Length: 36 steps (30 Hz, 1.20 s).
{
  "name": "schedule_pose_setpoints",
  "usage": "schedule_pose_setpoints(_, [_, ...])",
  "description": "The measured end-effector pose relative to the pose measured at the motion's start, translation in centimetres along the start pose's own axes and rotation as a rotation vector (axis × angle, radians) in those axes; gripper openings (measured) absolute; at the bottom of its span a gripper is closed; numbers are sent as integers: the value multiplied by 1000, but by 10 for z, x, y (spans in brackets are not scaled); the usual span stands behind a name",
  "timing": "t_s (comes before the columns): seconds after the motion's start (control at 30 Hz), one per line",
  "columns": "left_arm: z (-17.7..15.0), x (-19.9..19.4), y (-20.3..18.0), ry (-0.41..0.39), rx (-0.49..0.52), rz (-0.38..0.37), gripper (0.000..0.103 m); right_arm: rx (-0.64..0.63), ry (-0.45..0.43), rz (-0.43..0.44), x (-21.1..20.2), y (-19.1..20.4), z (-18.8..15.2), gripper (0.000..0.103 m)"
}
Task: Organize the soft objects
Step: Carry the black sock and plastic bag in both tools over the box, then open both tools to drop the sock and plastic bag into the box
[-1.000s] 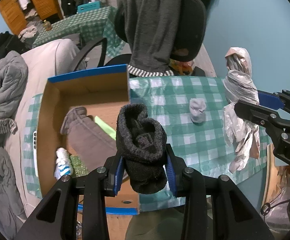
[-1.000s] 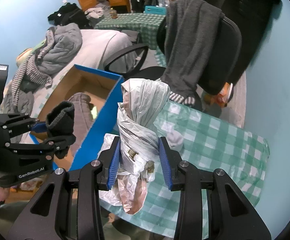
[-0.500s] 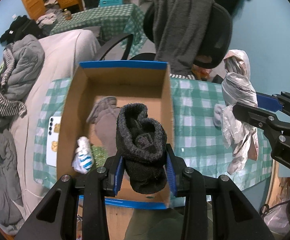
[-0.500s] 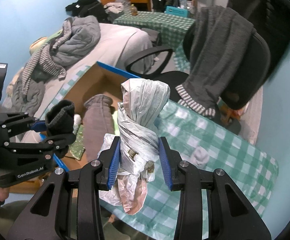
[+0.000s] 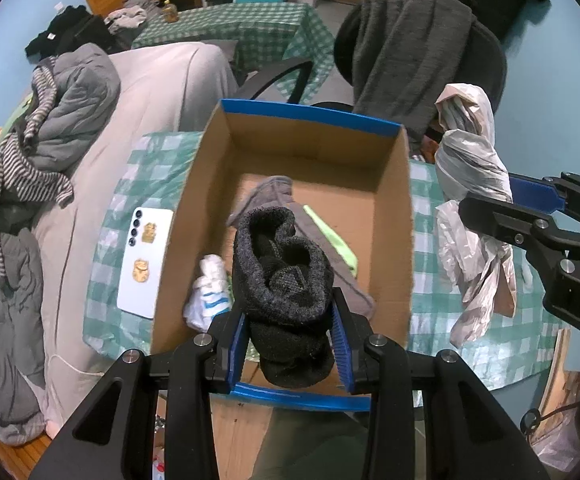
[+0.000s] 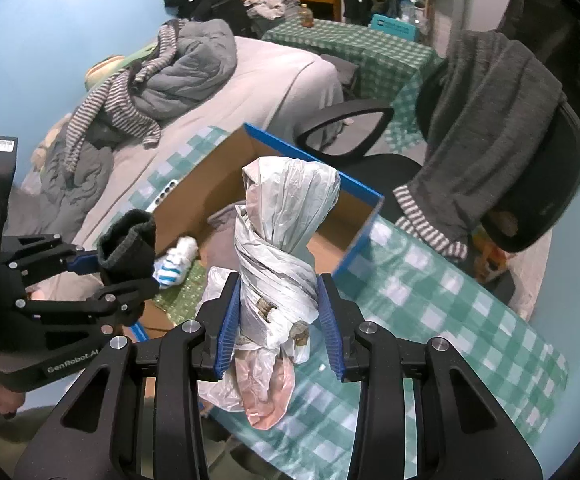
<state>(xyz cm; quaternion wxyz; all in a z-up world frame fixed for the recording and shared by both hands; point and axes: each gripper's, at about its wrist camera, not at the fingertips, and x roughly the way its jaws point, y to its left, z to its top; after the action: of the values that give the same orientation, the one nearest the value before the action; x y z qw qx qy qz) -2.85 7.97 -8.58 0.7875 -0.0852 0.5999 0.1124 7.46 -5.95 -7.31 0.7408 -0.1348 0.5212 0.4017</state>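
Observation:
My left gripper (image 5: 289, 342) is shut on a rolled dark grey sock (image 5: 284, 280) and hangs over the near end of an open cardboard box (image 5: 393, 216) with blue edges. In the box lie a grey cloth (image 5: 278, 192), a white and blue sock roll (image 5: 208, 292) and a green item (image 5: 331, 236). My right gripper (image 6: 280, 334) is shut on a twisted bundle of white plastic bags (image 6: 286, 232), held above the table just right of the box (image 6: 359, 216). The left gripper (image 6: 122, 270) with its sock shows at the left of the right wrist view.
A green checked tablecloth (image 5: 485, 344) covers the table. A white phone (image 5: 144, 260) lies left of the box. A black office chair draped with a grey sweater (image 6: 485, 128) stands behind. A bed with heaped clothes (image 5: 50, 120) is on the left.
Both grippers have moved left with their loads. The left one, earlier beside the box over the cloth, is now over the box. The bag bundle has come up to the box's right edge.

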Motion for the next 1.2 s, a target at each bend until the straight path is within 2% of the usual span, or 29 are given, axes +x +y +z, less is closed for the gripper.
schedule_pose_setpoints(0.43, [11,22,25,22,-25,8,37,-23,46,17,37,17,20,37])
schedule_pose_setpoints(0.77, [24,48,31,63,-24,-20,37,8,84,15,67,16,29,37])
schedule_pose_setpoints(1.07, [31,60,34,91,-21,-23,38,35,89,12,77,13,33,37])
schedule_pose_setpoints(1.2, [33,60,33,92,-10,-24,40,40,98,8,82,13,34,41])
